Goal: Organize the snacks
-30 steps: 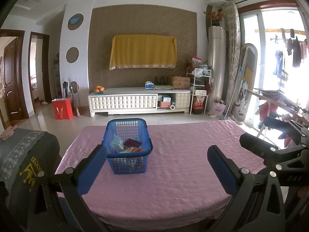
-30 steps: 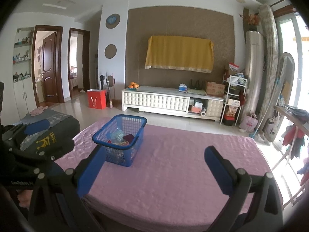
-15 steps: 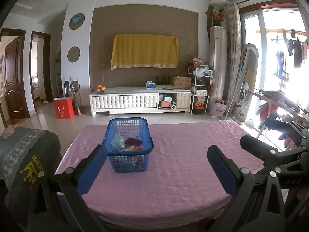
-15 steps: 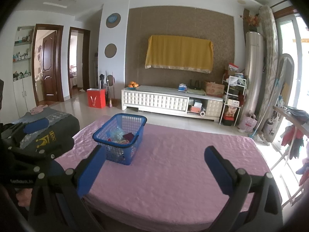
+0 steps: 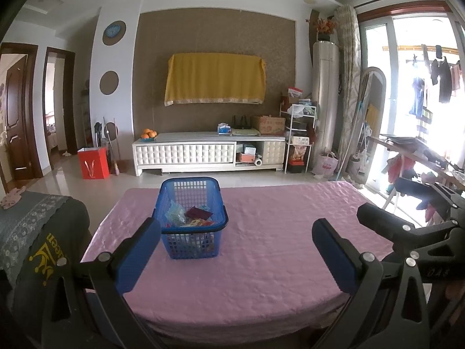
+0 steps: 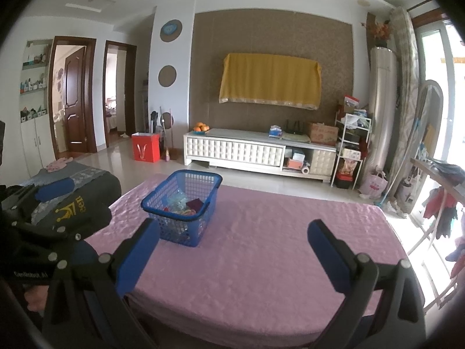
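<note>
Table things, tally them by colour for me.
Blue: 1, the plastic basket
Pink: 1, the tablecloth
Dark red: 1, a snack packet inside the basket
Light blue-green: 1, a snack packet inside the basket
Total: 4

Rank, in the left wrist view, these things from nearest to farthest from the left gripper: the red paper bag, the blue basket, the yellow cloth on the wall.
From the left gripper:
1. Blue basket: on the pink table, just ahead, left of centre.
2. Red paper bag: on the floor beyond the table, far left.
3. Yellow cloth: hanging on the back wall, above the white cabinet.
</note>
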{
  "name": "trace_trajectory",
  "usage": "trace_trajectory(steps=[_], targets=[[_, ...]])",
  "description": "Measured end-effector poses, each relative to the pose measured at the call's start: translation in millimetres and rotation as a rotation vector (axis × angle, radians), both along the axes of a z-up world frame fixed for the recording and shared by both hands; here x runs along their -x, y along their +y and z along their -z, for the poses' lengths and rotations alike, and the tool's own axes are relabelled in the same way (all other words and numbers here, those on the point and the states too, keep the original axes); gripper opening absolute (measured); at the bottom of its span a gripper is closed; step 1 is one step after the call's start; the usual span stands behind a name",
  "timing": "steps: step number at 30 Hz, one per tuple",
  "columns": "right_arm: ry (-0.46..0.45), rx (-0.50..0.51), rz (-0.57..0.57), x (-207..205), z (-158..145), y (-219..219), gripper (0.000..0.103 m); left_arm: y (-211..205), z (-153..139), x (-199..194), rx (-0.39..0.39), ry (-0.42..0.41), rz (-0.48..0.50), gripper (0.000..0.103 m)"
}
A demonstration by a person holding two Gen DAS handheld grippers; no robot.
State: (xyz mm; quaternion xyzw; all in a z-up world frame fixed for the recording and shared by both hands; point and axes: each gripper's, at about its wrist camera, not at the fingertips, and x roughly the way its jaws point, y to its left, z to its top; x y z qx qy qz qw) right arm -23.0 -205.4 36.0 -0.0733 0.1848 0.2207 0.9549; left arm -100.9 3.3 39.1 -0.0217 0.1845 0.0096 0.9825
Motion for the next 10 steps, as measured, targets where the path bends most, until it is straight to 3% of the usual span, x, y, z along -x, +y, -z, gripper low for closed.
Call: trace_trajectory(steps=[10], targets=[[0.014,0.002,0.008,2.4,6.9,1.6,0.103,1.2,1.4,-0.4,0.002,0.015,0.006,0.103]])
